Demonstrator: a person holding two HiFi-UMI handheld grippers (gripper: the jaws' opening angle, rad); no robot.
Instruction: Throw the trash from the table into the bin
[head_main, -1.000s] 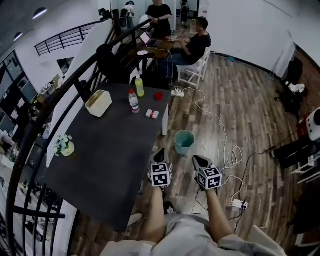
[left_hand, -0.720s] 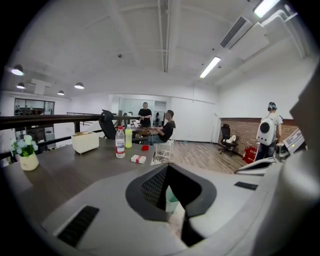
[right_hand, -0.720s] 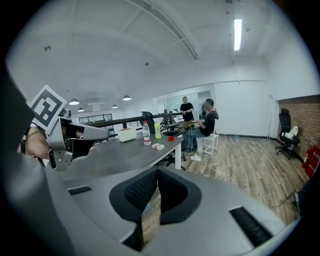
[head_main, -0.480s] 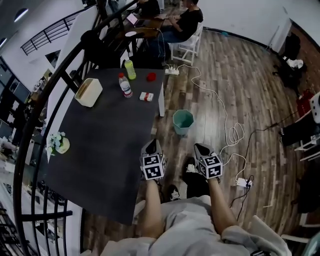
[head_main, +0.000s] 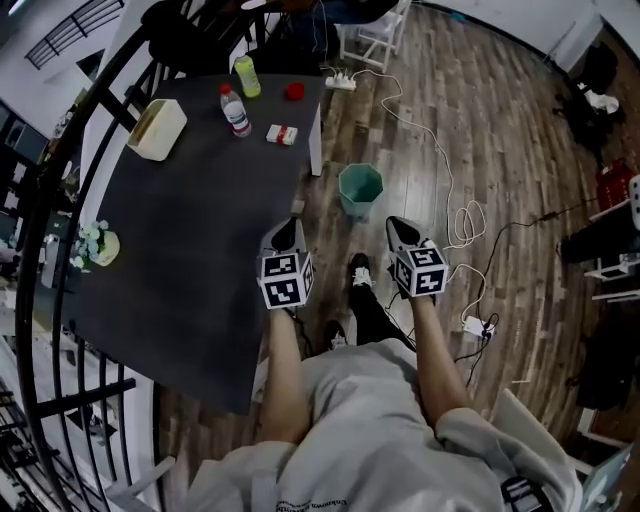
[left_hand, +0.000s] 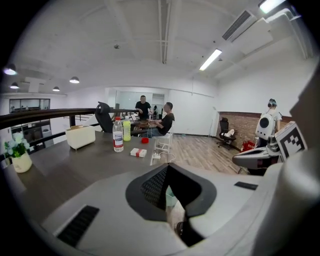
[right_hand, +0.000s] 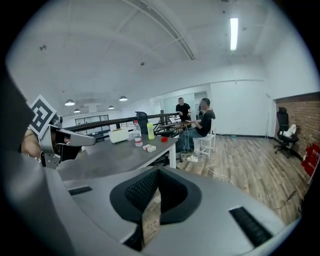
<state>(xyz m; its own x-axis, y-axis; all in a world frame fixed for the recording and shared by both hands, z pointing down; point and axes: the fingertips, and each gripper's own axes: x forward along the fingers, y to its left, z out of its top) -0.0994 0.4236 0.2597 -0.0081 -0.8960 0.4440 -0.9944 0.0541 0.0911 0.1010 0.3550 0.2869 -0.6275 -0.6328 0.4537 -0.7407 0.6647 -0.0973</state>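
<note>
Teal bin (head_main: 360, 188) stood on the wood floor (head_main: 520, 140) just off the table's (head_main: 190, 260) right edge; contents could not be made out. Cream open box (head_main: 157, 128) sat at the far left corner, contents unclear.

Trash lay grouped near the far right corner: clear bottle (head_main: 235, 112) and green bottle (head_main: 246, 77) upright, red item (head_main: 294, 91), white-and-red pack (head_main: 281, 134), none touching. Flower pot (head_main: 92, 247) stood at the left edge.

Left gripper (head_main: 285, 232) was at the table's right edge, jaws together, nothing between them. Right gripper (head_main: 402, 230) was over the floor, jaws likewise closed and empty.

Dark railing (head_main: 40, 180) ran along the table's left side; white cable (head_main: 445, 170) trailed across the floor.
</note>
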